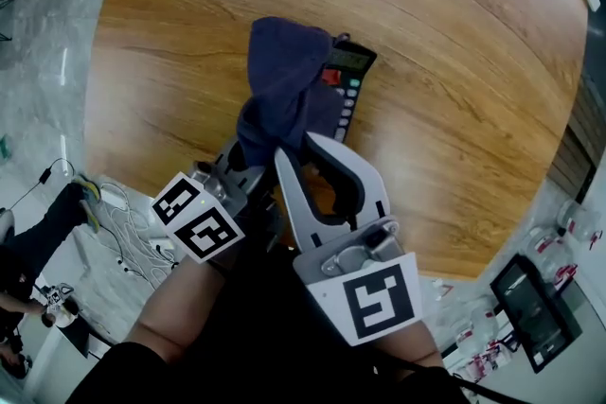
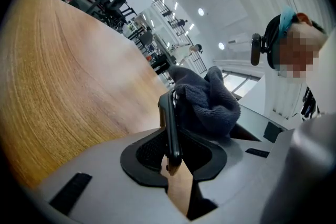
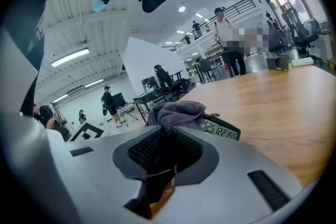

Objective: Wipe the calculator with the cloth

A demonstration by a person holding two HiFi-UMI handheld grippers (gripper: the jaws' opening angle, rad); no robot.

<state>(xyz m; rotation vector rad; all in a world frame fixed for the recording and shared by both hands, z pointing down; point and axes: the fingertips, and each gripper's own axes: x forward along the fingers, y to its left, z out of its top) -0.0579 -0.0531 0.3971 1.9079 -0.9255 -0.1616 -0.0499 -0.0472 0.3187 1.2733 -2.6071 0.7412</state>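
Note:
A black calculator (image 1: 352, 76) with a lit display and green keys is lifted off the round wooden table (image 1: 454, 109), and a dark blue cloth (image 1: 282, 82) is draped over its near half. My left gripper (image 1: 244, 164) is shut on the calculator's near end. In the left gripper view the calculator (image 2: 171, 123) stands edge-on between the jaws, with the cloth (image 2: 207, 99) bunched on its right face. My right gripper (image 1: 308, 156) is just right of the left one and shut on the cloth (image 3: 176, 112). The calculator's display (image 3: 220, 129) shows beside it.
The table's curved edge runs close in front of the person's body. Cables (image 1: 123, 222) lie on the floor at the left. A dark screen (image 1: 535, 309) stands on the floor at the lower right. People stand far off in the room (image 3: 231, 39).

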